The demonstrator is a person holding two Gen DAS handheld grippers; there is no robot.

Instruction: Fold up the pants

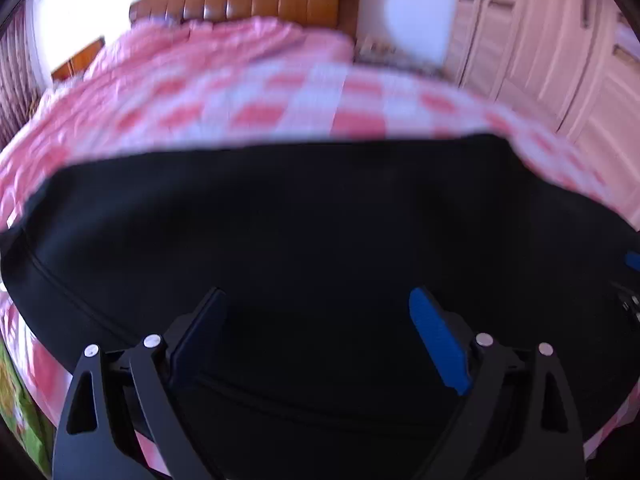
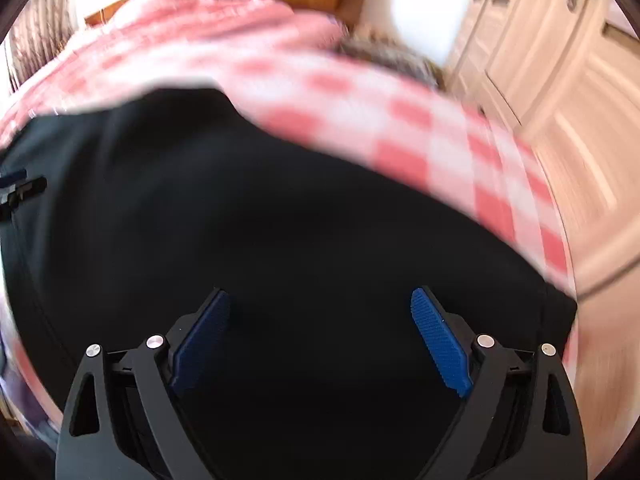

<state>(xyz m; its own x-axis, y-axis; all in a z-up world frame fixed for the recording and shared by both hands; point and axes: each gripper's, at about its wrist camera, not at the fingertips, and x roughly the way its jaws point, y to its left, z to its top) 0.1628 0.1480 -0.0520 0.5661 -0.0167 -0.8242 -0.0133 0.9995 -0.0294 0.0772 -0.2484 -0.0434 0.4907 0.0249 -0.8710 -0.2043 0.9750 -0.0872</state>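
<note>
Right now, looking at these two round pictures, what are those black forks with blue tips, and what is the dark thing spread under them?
Each picture comes from a fisheye camera mounted on a hand-held gripper, looking forward along its two fingers. One view shows the left gripper, the other the right gripper. A person holds them; there is no robot arm. Both stand open and hold nothing. The blue parts are the pads that do the gripping. The dark thing is a pair of black pants, lying on a bed with a pink checked cover. Behind are a brown headboard and a wardrobe.

Left gripper (image 1: 318,300) is hanging with fingers spread wide, gripping nothing; right gripper (image 2: 320,300) is doing likewise, blue pads (image 2: 438,342) facing inward.
</note>
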